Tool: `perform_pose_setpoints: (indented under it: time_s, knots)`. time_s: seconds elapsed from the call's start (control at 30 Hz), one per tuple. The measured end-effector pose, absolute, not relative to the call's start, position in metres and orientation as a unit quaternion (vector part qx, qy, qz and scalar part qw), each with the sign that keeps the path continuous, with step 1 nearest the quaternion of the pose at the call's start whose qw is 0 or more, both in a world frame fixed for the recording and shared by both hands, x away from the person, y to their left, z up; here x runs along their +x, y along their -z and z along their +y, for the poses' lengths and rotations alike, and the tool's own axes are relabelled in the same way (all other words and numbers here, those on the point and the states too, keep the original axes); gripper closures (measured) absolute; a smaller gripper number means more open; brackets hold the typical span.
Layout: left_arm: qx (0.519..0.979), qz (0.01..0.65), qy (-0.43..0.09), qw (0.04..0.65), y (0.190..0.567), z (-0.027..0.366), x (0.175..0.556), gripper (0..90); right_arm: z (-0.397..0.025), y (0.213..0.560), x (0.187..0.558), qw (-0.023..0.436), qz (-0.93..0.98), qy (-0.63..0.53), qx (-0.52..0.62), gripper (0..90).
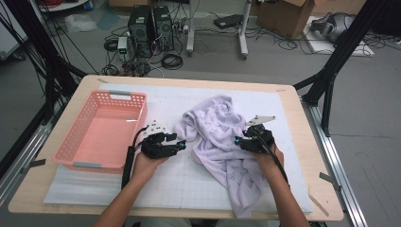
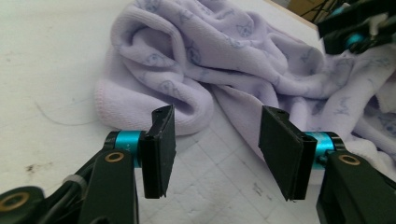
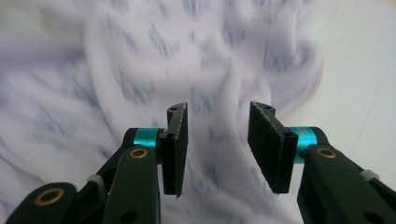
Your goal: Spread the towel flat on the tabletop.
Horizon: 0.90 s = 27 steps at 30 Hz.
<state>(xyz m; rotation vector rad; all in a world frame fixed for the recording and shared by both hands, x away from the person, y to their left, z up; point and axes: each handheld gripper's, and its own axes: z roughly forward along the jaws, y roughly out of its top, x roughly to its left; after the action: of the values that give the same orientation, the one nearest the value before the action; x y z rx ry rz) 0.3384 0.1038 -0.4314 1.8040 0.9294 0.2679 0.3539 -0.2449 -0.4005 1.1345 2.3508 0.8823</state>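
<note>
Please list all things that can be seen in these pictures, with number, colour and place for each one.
Towel: one, pale lilac with a small faint print, crumpled on the white mat right of centre, one end reaching the near edge.
Basket: one, pink plastic with lattice walls, empty, on the left part of the table.
White mat: one, with a faint grid, covering most of the table top.
Table: one, light wood.
Computer towers: two, black, on the floor behind the table among cables.
Cardboard box: one, brown, on the floor at far right.
Left gripper: one, black, jaws open, beside the towel's left fold.
Right gripper: one, black, jaws open, over the towel.
</note>
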Motion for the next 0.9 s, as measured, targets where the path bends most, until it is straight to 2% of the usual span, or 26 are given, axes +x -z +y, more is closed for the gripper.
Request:
perform_pose_setpoints:
  time_s: [0.13, 0.17, 0.2, 0.23, 0.27, 0.3, 0.33, 0.37, 0.47, 0.5, 0.53, 0.6, 0.8, 0.9]
  knots:
    - [0.758, 0.383, -0.101, 0.518, 0.432, 0.099, 0.338, 43.0, -0.246, 0.425, 0.356, 0.194, 0.863, -0.248, 0.394, 56.9]
    - [0.758, 0.383, -0.101, 0.518, 0.432, 0.099, 0.338, 42.6, -0.248, 0.428, 0.356, 0.199, 0.862, -0.253, 0.391, 60.9]
    - [0.76, 0.381, -0.098, 0.518, 0.431, 0.097, 0.336, 42.2, -0.25, 0.428, 0.355, 0.208, 0.86, -0.252, 0.391, 73.8]
    - [0.76, 0.381, -0.098, 0.518, 0.431, 0.097, 0.336, 42.0, -0.252, 0.427, 0.355, 0.227, 0.863, -0.239, 0.383, 79.2]
    - [0.762, 0.377, -0.096, 0.518, 0.431, 0.096, 0.336, 41.8, -0.254, 0.425, 0.354, 0.256, 0.857, -0.221, 0.389, 80.7]
    - [0.762, 0.377, -0.096, 0.518, 0.431, 0.096, 0.336, 41.5, -0.254, 0.425, 0.354, 0.256, 0.857, -0.221, 0.389, 80.7]
    - [0.762, 0.378, -0.096, 0.517, 0.431, 0.095, 0.336, 41.5, -0.258, 0.424, 0.354, 0.299, 0.844, -0.198, 0.4, 81.3]
    - [0.763, 0.378, -0.093, 0.517, 0.431, 0.094, 0.335, 40.9, -0.271, 0.422, 0.355, 0.325, 0.822, -0.191, 0.427, 80.3]
    - [0.764, 0.376, -0.089, 0.516, 0.431, 0.092, 0.335, 40.4, -0.289, 0.42, 0.351, 0.31, 0.801, -0.228, 0.458, 71.7]
    - [0.764, 0.376, -0.089, 0.516, 0.431, 0.092, 0.335, 40.4, -0.289, 0.42, 0.351, 0.31, 0.801, -0.228, 0.458, 71.7]
    - [0.764, 0.376, -0.087, 0.517, 0.431, 0.09, 0.335, 40.4, -0.295, 0.416, 0.345, 0.311, 0.789, -0.261, 0.461, 65.0]
    - [0.765, 0.375, -0.074, 0.519, 0.432, 0.082, 0.335, 40.3, -0.303, 0.411, 0.339, 0.295, 0.778, -0.31, 0.46, 62.1]
    - [0.775, 0.363, -0.061, 0.514, 0.432, 0.061, 0.336, 37.1, -0.32, 0.395, 0.317, 0.29, 0.747, -0.385, 0.458, 61.9]
    - [0.792, 0.367, -0.055, 0.486, 0.435, 0.039, 0.341, 34.2, -0.328, 0.394, 0.308, 0.286, 0.74, -0.405, 0.453, 62.1]
